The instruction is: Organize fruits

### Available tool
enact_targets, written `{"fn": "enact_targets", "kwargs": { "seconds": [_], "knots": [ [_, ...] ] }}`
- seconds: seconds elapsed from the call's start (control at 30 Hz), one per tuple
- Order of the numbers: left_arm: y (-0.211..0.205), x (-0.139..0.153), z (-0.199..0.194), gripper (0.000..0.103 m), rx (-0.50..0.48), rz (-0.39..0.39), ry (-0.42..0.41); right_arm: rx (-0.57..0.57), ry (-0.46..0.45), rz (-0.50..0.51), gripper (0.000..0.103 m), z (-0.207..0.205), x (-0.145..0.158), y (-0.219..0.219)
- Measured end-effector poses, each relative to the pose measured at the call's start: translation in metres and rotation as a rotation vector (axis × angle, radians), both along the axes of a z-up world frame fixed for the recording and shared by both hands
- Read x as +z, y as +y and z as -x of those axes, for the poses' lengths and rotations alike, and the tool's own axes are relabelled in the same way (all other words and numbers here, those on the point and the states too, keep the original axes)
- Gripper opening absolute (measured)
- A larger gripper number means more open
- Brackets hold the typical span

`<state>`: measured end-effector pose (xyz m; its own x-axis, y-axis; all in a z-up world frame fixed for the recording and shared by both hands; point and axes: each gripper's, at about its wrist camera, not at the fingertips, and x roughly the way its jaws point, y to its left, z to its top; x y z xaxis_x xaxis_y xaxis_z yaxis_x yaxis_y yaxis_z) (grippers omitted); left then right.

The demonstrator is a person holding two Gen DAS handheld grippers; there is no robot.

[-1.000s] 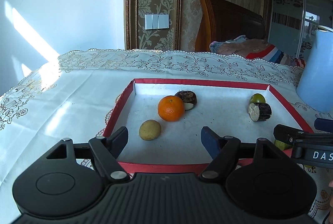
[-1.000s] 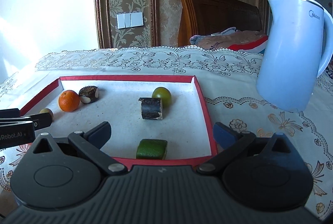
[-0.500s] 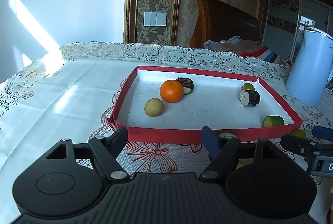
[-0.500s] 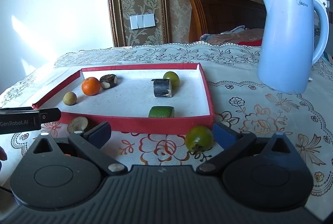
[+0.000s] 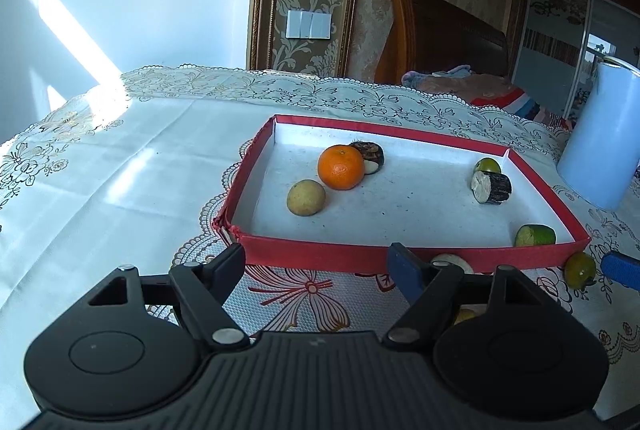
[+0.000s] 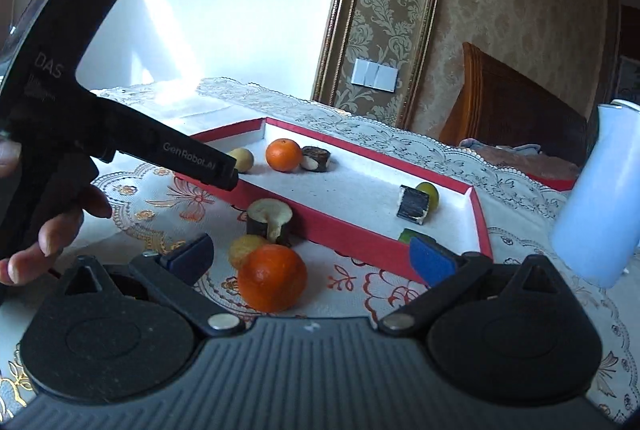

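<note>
Fruit still lies outside the red tray (image 6: pixel 360 250): the right gripper (image 6: pixel 312 254), jaws apart and empty, has swung left to frame a loose orange (image 6: pixel 272 278) on the surface. Left gripper (image 5: pixel 320 258) hangs open short of the tray; the orange looks next.

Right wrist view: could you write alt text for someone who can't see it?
An open two-finger tool points at an orange lying on a lace tablecloth, outside a red-rimmed tray that holds another orange and other fruit. A hand at the left holds a second tool; a pale blue kettle stands right.
</note>
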<state>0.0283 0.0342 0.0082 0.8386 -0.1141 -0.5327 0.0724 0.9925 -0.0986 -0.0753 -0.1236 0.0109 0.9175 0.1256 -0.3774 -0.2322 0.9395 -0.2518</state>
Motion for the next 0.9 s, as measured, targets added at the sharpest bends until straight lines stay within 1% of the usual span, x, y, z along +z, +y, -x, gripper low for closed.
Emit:
{"fn": "enact_targets", "kwargs": {
  "seconds": [0.07, 0.17, 0.2, 0.23, 0.27, 0.33, 0.4, 0.47, 0.53, 0.83, 0.87, 0.9],
  "knots": [
    [-0.002, 0.000, 0.001, 0.078, -0.005, -0.007, -0.003, -0.074, -0.007, 0.001, 0.103, -0.002, 0.001, -0.007],
    [-0.004, 0.000, 0.002, 0.078, -0.015, -0.019, -0.007, -0.191, -0.071, -0.005, 0.103, 0.003, 0.005, -0.027],
    [-0.005, 0.000, 0.003, 0.078, -0.017, -0.024, -0.009, -0.247, -0.086, -0.002, 0.103, 0.002, 0.006, -0.033],
    [-0.006, 0.000, 0.004, 0.078, -0.019, -0.029, -0.012, -0.278, -0.090, -0.010, 0.103, 0.001, 0.007, -0.037],
    [-0.006, 0.000, 0.004, 0.078, -0.020, -0.032, -0.014, -0.269, -0.081, -0.048, 0.103, 0.000, 0.008, -0.046],
    [-0.007, 0.000, 0.004, 0.078, -0.023, -0.036, -0.014, -0.152, -0.015, -0.162, 0.103, -0.001, 0.011, -0.058],
    [-0.008, 0.000, 0.004, 0.078, -0.022, -0.043, -0.014, -0.058, 0.070, -0.227, 0.103, -0.005, 0.008, -0.058],
    [-0.008, 0.000, 0.004, 0.078, -0.020, -0.046, -0.014, -0.032, 0.097, -0.205, 0.103, -0.005, 0.004, -0.051],
    [-0.008, 0.000, 0.004, 0.078, -0.021, -0.041, -0.012, -0.026, 0.098, -0.175, 0.103, -0.005, 0.001, -0.046],
    [-0.009, 0.000, 0.004, 0.078, -0.021, -0.046, -0.014, -0.007, 0.181, -0.142, 0.103, -0.016, -0.006, -0.036],
    [-0.009, 0.000, 0.004, 0.078, -0.021, -0.049, -0.014, -0.007, 0.192, -0.141, 0.101, -0.018, -0.007, -0.036],
    [-0.010, 0.000, 0.004, 0.078, -0.021, -0.054, -0.015, -0.007, 0.206, -0.142, 0.095, -0.021, -0.008, -0.036]
  ]
}}
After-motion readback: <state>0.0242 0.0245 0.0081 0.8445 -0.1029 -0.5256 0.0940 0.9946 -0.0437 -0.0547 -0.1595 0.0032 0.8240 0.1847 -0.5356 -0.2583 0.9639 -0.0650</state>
